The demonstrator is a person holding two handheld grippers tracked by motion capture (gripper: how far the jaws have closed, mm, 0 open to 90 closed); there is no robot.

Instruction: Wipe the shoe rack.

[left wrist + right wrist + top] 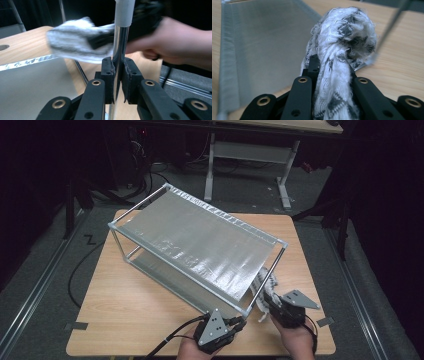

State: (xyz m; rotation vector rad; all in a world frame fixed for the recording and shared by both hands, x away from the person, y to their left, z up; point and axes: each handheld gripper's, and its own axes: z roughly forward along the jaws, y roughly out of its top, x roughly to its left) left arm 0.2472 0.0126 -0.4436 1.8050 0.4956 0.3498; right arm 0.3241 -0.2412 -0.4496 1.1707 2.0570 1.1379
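A two-tier metal rack with silver fabric shelves stands at an angle on the wooden table. My left gripper is at the rack's near corner, shut on the shiny upright post, which runs between its jaws. To the right of that post my right gripper is shut on a white-and-grey knitted cloth. The bunched cloth rises out of the jaws, facing the lower shelf. Beyond the post, the left gripper view shows the cloth blurred, with the other hand behind it.
A white-legged desk stands beyond the table, with cables on the grey floor to its left. Floor rails run along both sides of the table. A grey tape mark sits at the table's near-left edge.
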